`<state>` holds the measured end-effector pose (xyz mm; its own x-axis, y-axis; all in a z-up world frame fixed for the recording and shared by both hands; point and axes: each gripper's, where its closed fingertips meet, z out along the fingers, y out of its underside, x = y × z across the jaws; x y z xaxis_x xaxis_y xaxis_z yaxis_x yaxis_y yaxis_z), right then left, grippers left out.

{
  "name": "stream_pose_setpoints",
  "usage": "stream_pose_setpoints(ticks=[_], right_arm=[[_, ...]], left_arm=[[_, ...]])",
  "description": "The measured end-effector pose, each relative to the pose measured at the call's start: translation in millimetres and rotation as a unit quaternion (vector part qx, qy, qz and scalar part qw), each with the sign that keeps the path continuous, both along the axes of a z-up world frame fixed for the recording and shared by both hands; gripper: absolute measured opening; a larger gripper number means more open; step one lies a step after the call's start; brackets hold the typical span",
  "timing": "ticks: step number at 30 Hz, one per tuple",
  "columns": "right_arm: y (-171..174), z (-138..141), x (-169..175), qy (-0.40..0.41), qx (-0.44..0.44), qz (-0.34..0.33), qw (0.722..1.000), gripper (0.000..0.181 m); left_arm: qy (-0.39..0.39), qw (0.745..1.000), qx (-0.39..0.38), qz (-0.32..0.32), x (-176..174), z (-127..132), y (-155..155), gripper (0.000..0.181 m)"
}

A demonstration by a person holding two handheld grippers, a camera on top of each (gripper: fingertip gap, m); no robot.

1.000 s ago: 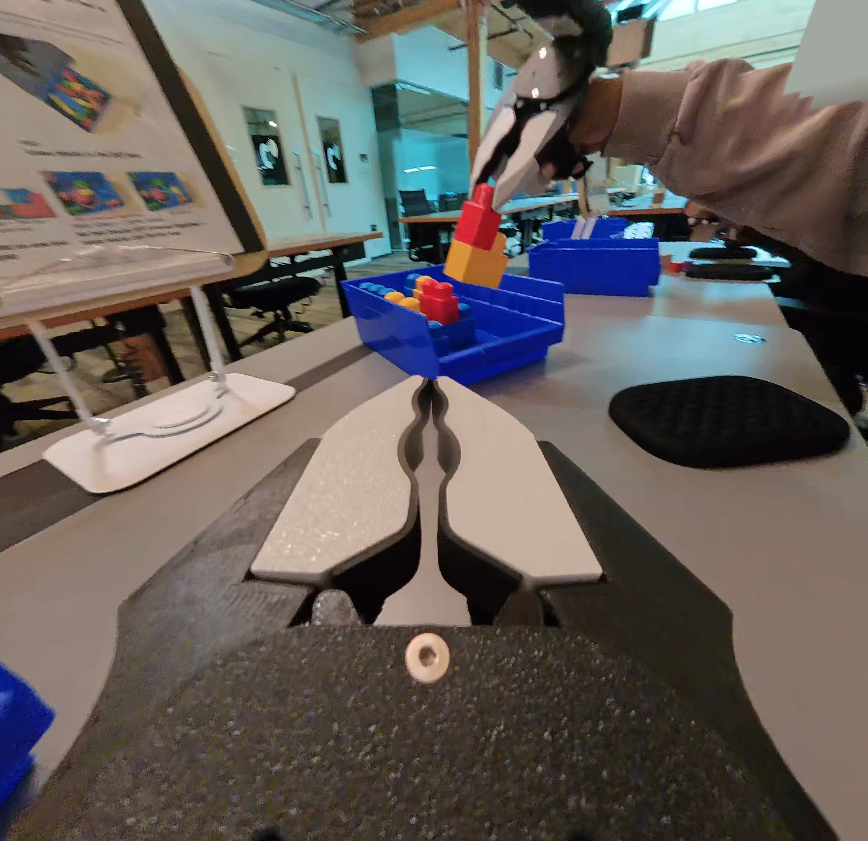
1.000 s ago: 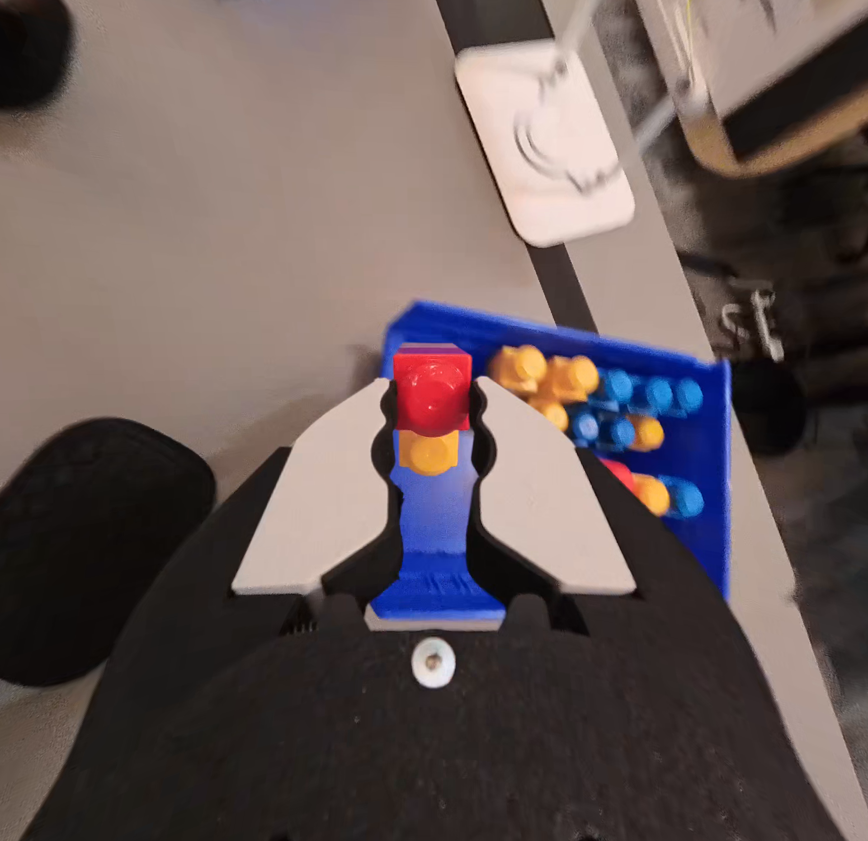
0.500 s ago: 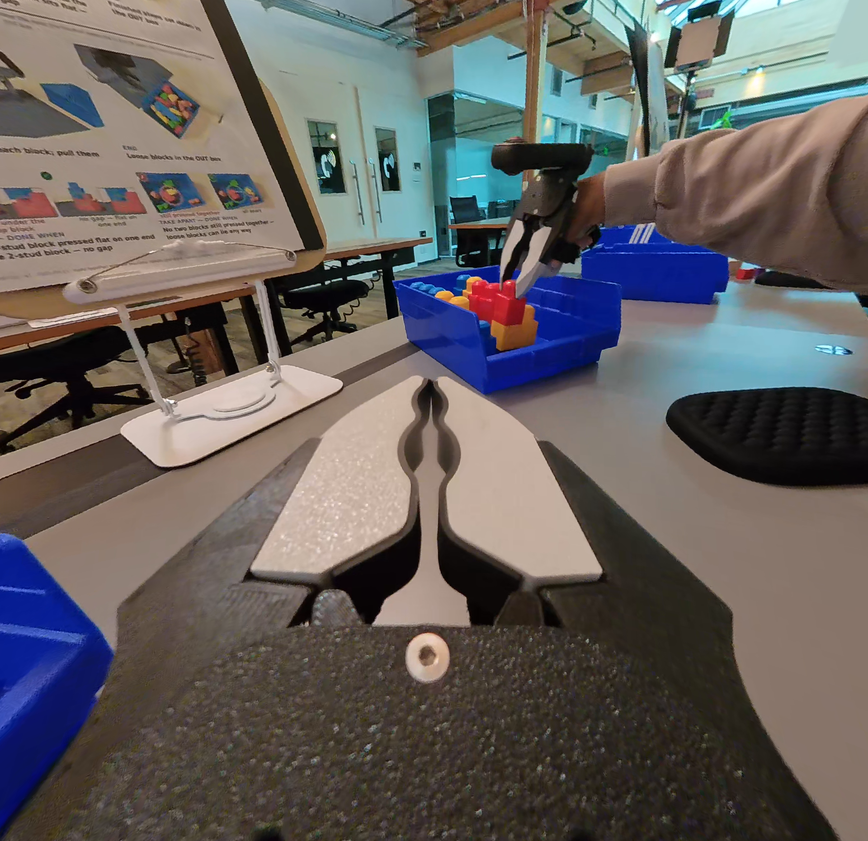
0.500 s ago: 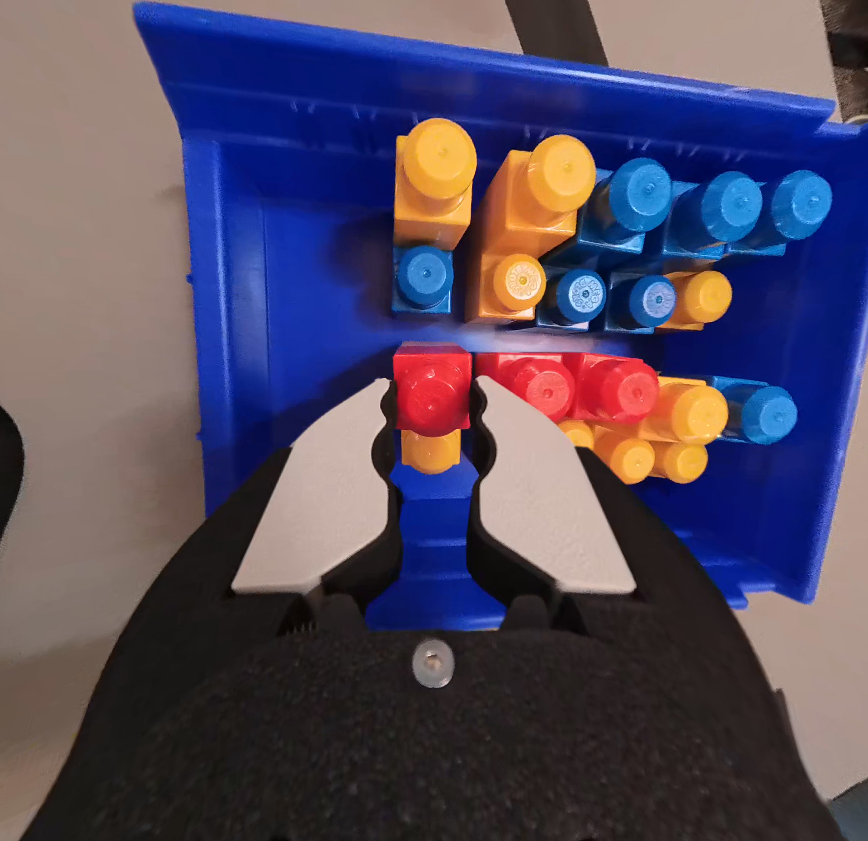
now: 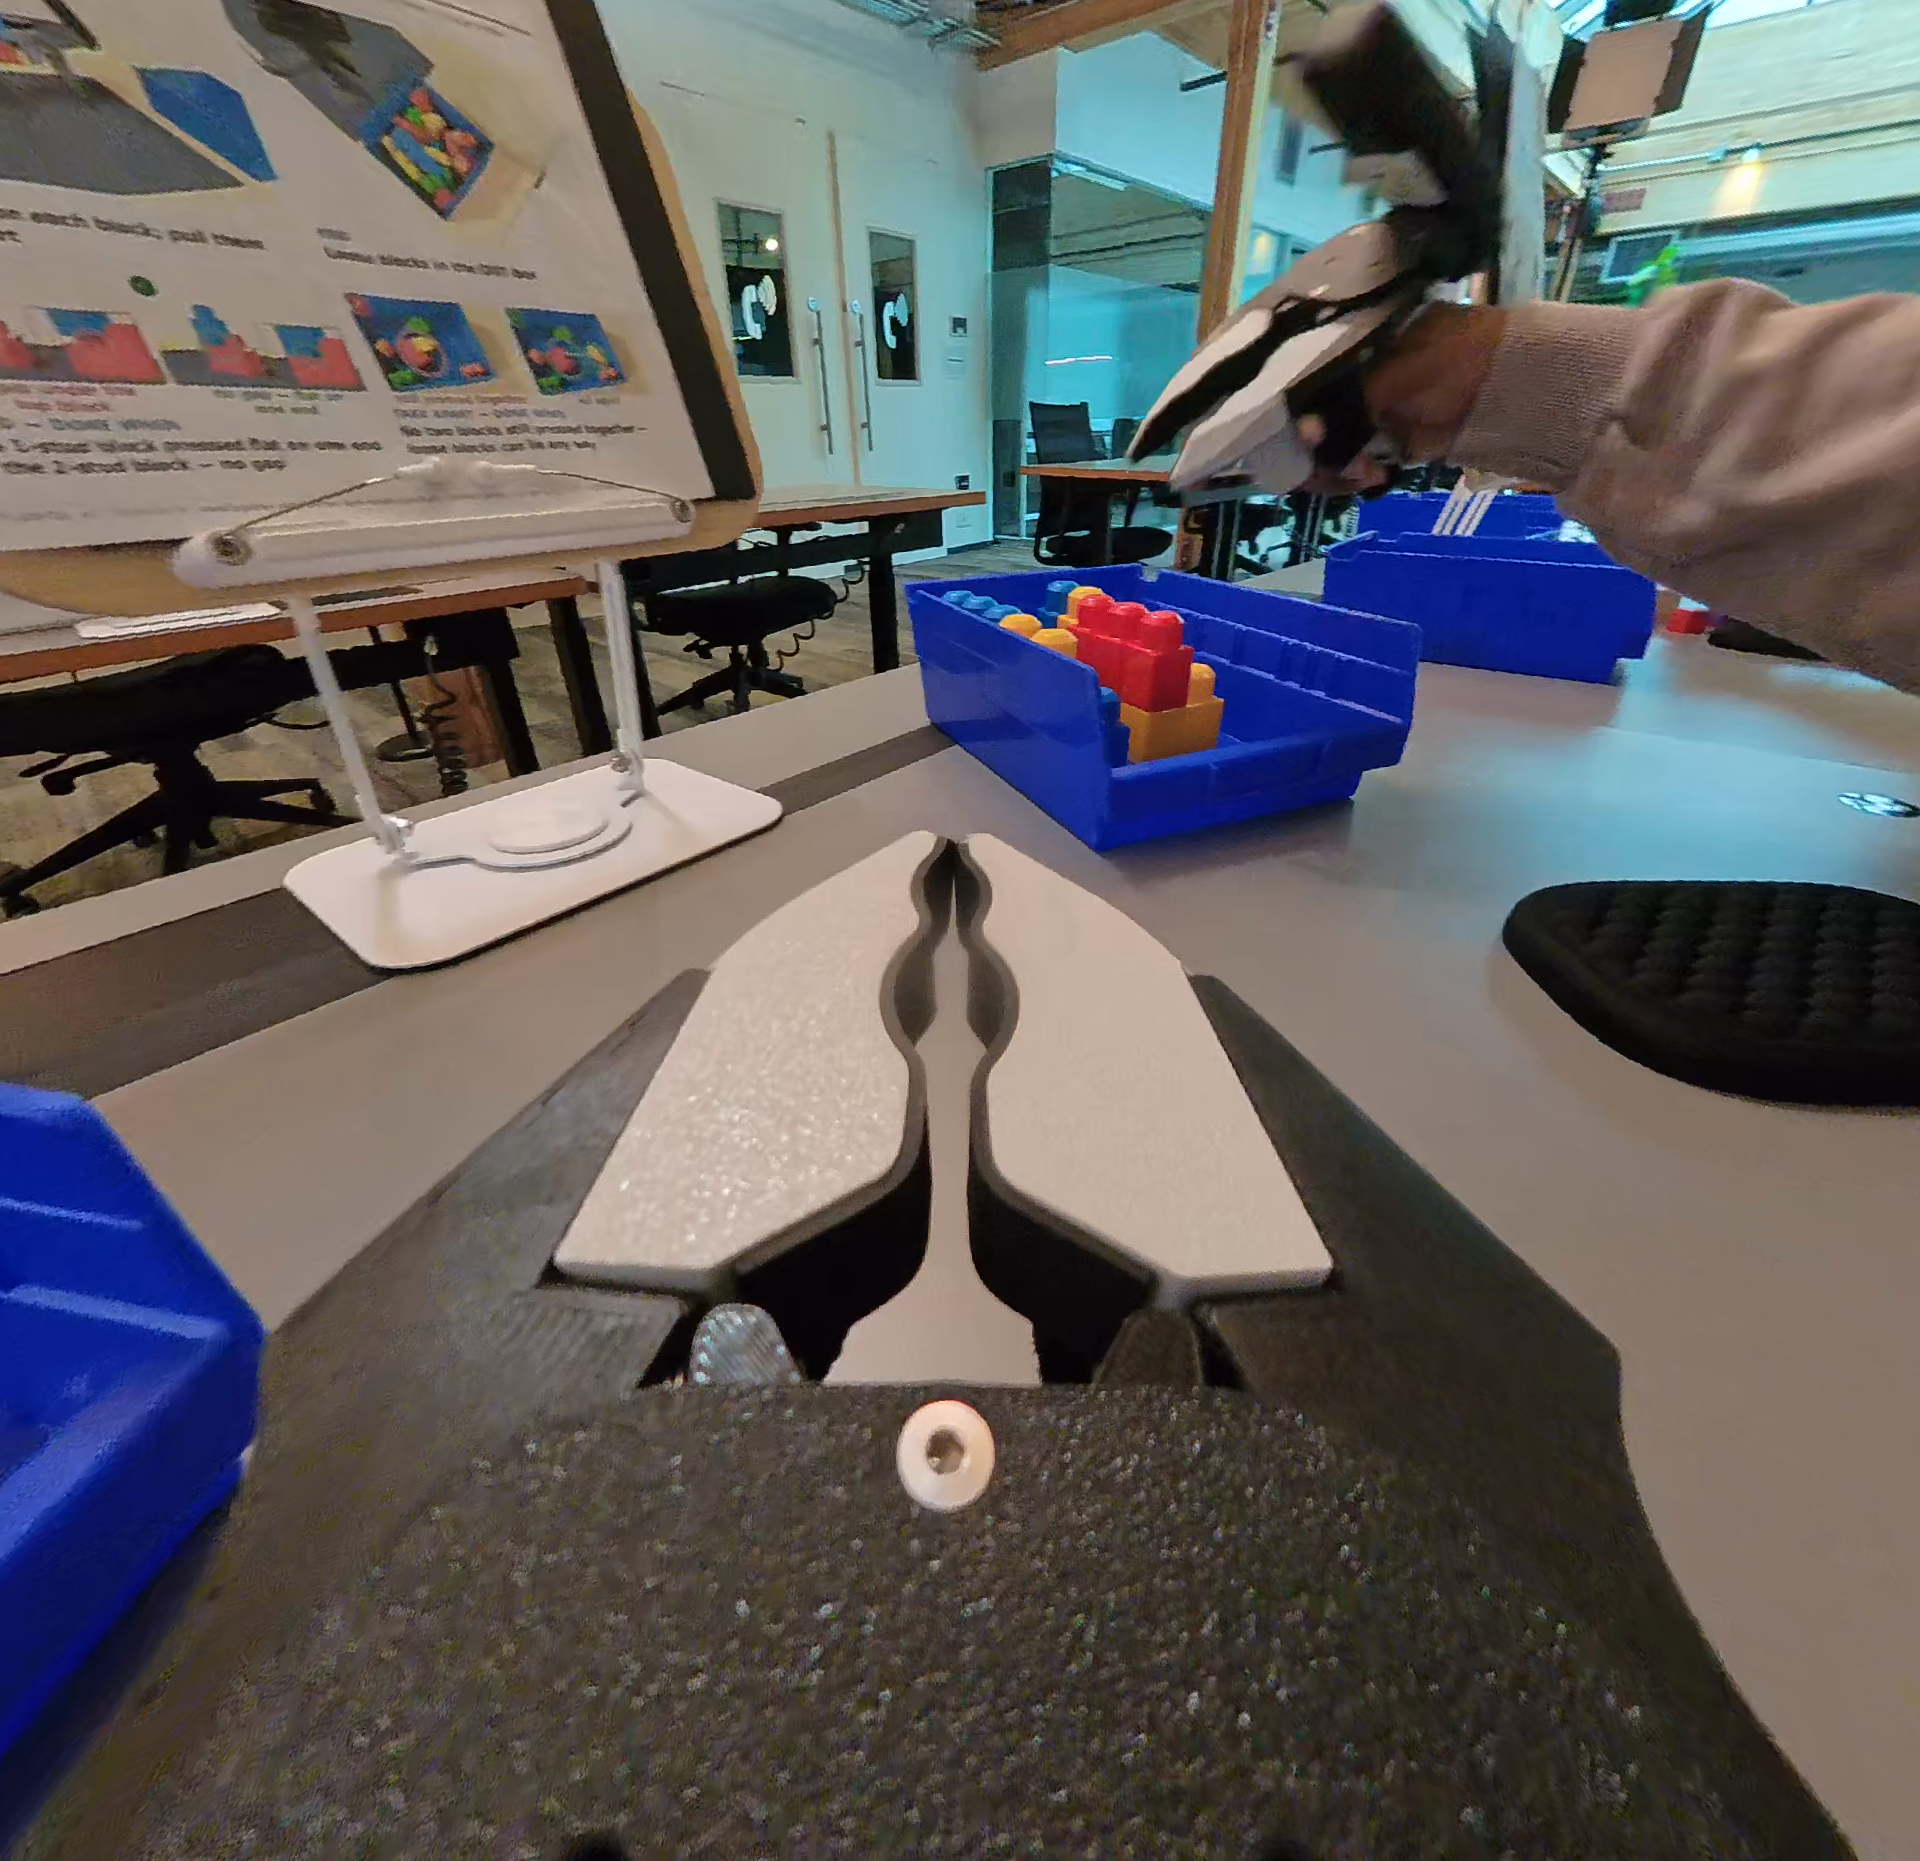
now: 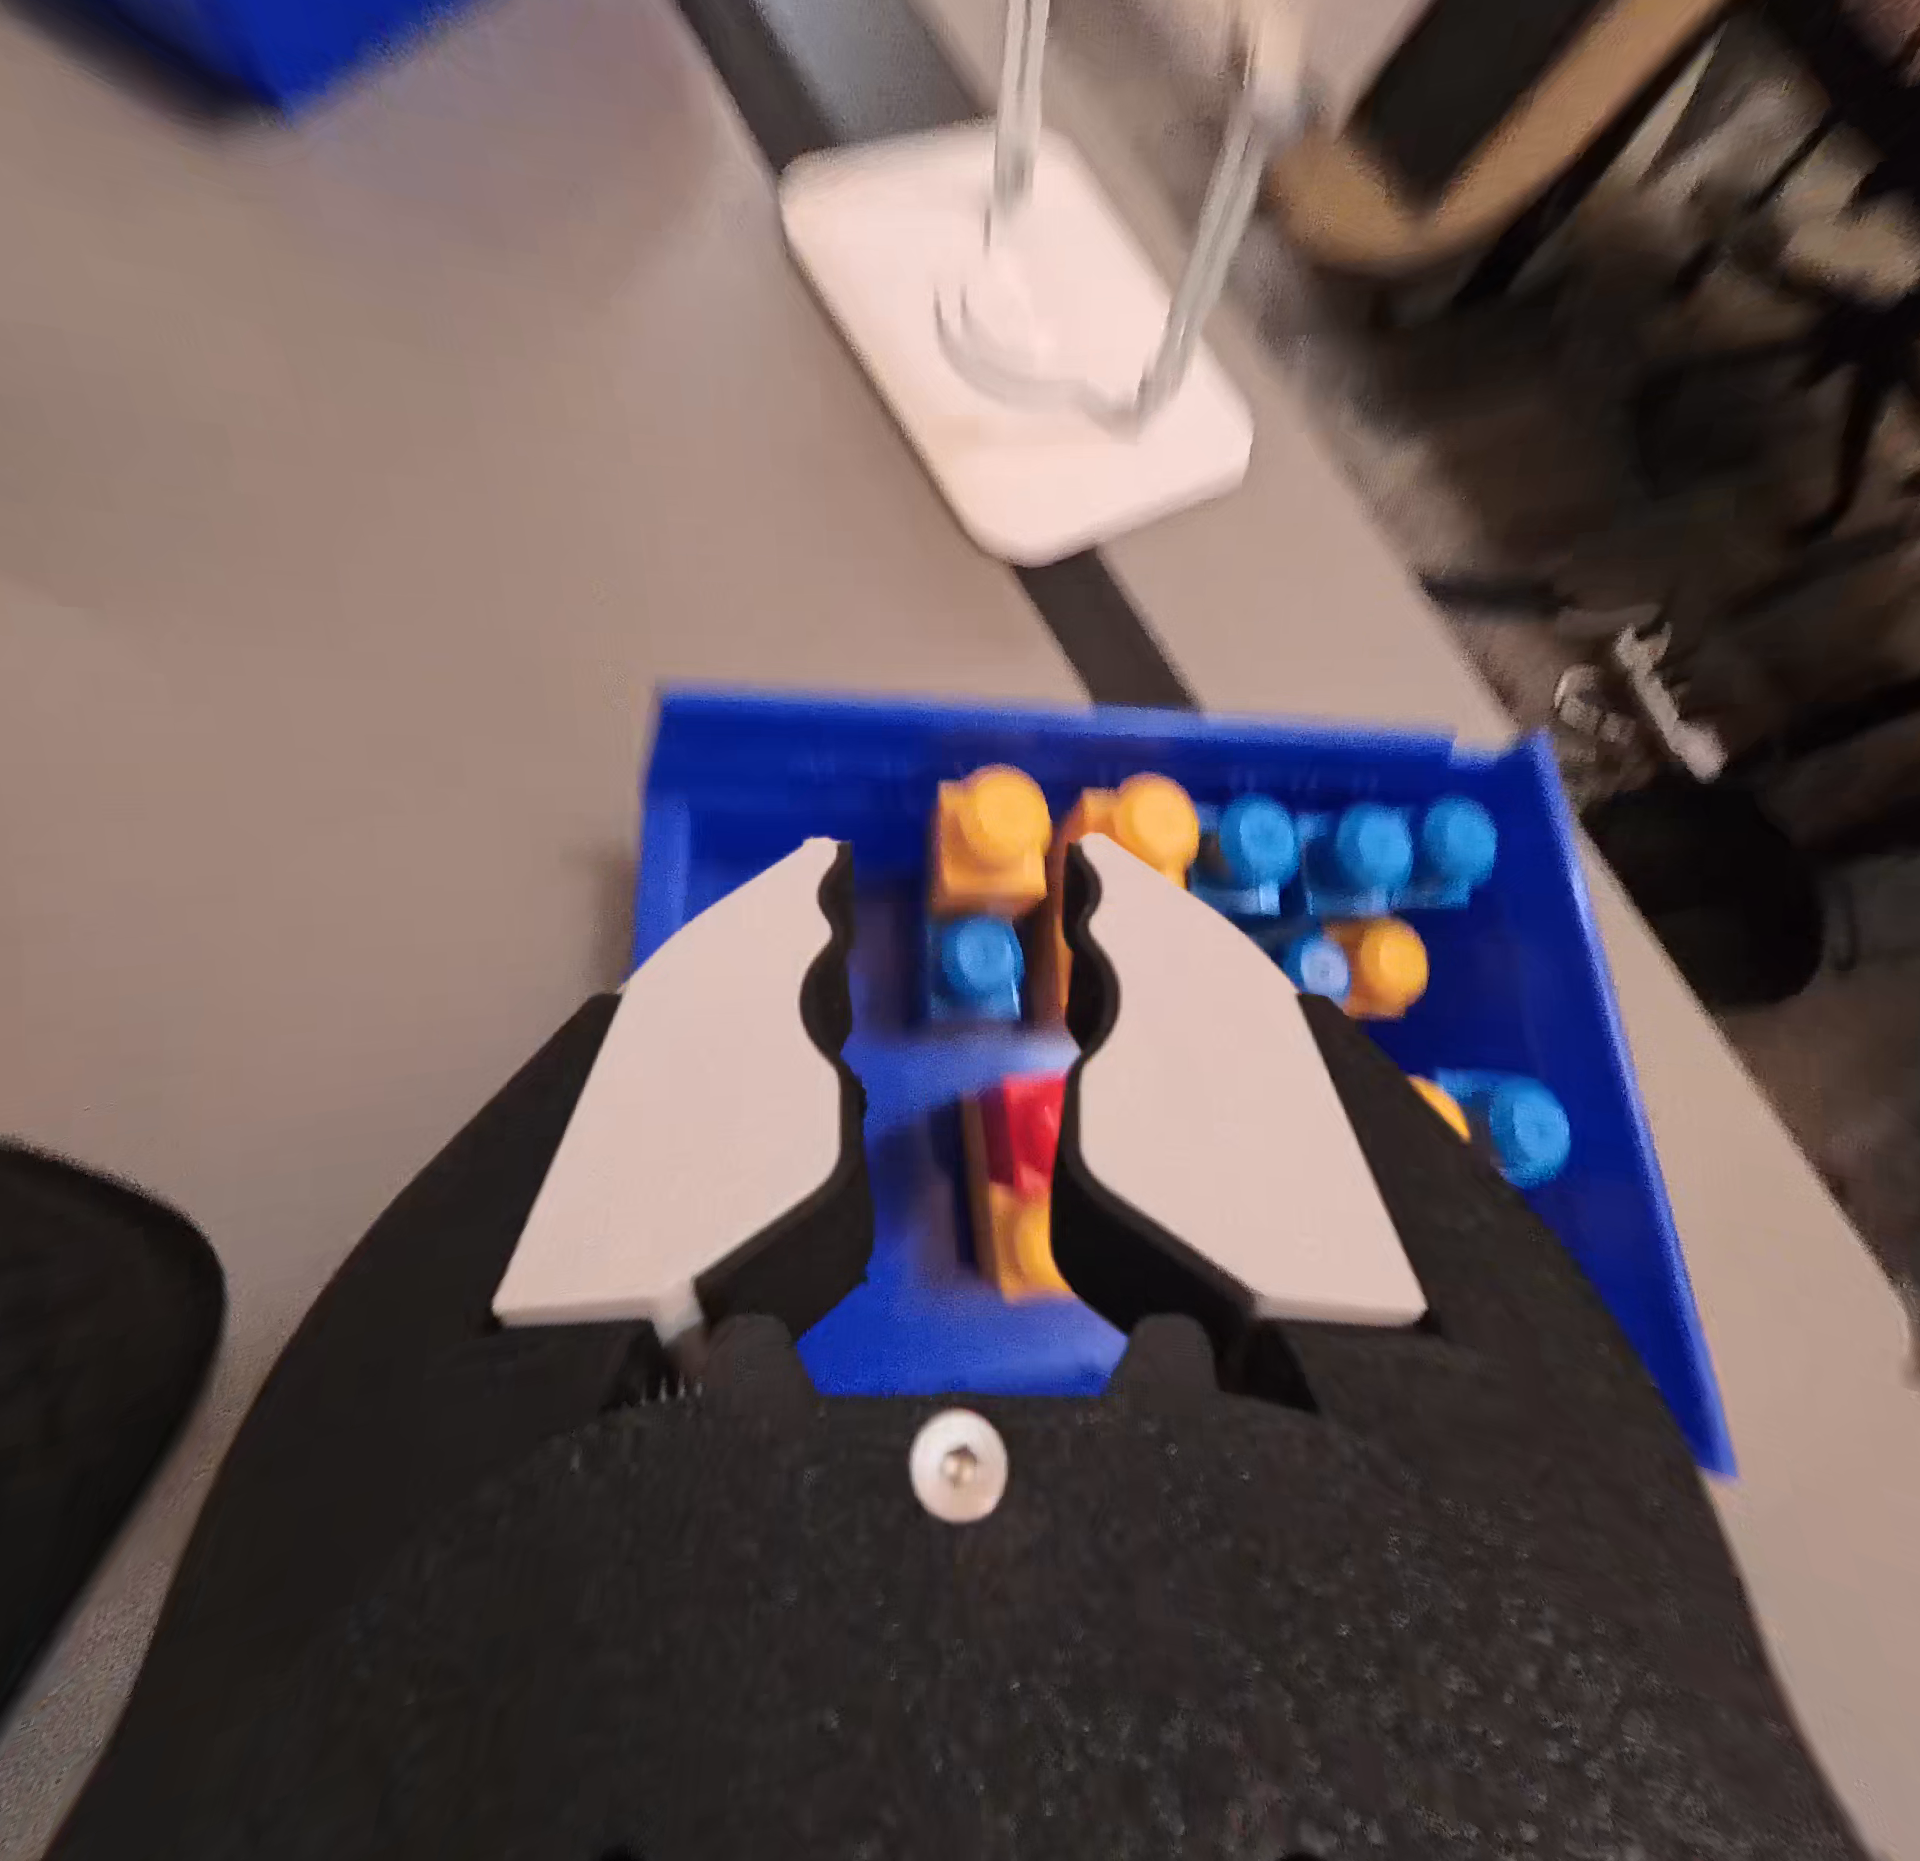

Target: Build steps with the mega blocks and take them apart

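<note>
A blue bin (image 5: pixel 1049 772) on the grey table holds red, yellow and blue mega blocks. A red block on a yellow block (image 5: pixel 1158 694) stands at its near end; it also shows blurred in the right wrist view (image 6: pixel 1013 1188). My right gripper (image 6: pixel 956 855) is open and empty, raised above the bin (image 6: pixel 1590 1136); it also shows in the left wrist view (image 5: pixel 1169 440), held by a person's hand. My left gripper (image 5: pixel 954 855) is shut and empty, low over the table in front of the bin.
A white stand (image 5: pixel 520 855) with an instruction board (image 5: pixel 312 253) is left of the bin. A black textured mat (image 5: pixel 1725 990) lies at the right. Another blue bin (image 5: pixel 94 1344) is at the near left, and more blue bins (image 5: pixel 1486 590) stand behind.
My right gripper set the red-and-yellow stack in the bin, opened, and rose up and away. The left gripper stayed shut and shifted slightly.
</note>
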<state>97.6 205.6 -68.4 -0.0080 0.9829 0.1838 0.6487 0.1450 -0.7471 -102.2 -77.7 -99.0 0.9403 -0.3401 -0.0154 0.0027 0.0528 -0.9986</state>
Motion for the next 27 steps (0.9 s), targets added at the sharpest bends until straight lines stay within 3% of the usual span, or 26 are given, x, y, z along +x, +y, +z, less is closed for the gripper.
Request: stream_pose_setpoints(ticks=[1, 5, 8, 11, 15, 19, 21, 24, 26, 27], right_arm=[[-12, 16, -8, 0.055, 0.003, -0.001, 0.998, 0.037], [-60, 56, -26, 0.243, -0.017, -0.038, 0.969, 0.022], [-93, 53, -31, 0.323, -0.025, -0.061, 0.944, 0.002], [-114, 44, -31, 0.378, -0.039, -0.098, 0.92, 0.0], [-130, 22, -27, 0.399, -0.044, -0.129, 0.907, 0.0], [-135, 8, -17, 0.395, -0.038, -0.131, 0.909, 0.0], [-135, 3, -14, 0.395, -0.042, -0.127, 0.909, 0.0], [-143, 1, -15, 0.416, -0.079, -0.101, 0.9, 0.0], [-149, 5, -16, 0.424, -0.094, -0.082, 0.897, 0.0], [-150, 7, -15, 0.429, -0.089, -0.079, 0.896, 0.0]], left_arm=[[-0.003, 1.0, -0.002, 0.008, -4, 1, 0, 0.0], [-0.007, 0.998, -0.001, 0.058, -28, 4, 0, 0.0], [0.008, 0.993, 0.007, 0.121, -55, 8, -4, 0.0], [0.024, 0.975, 0.016, 0.22, -98, 15, -20, 0.001], [0.026, 0.923, 0.021, 0.382, -169, 24, -69, 0.015], [0.028, 0.858, 0.0, 0.513, -240, 14, -128, 0.061], [0.002, 0.843, -0.044, 0.535, -270, -4, -141, 0.071], [-0.054, 0.847, -0.136, 0.511, -293, -41, -132, 0.073], [-0.091, 0.85, -0.185, 0.485, -298, -62, -120, 0.067], [-0.104, 0.851, -0.201, 0.475, -298, -69, -115, 0.055]])
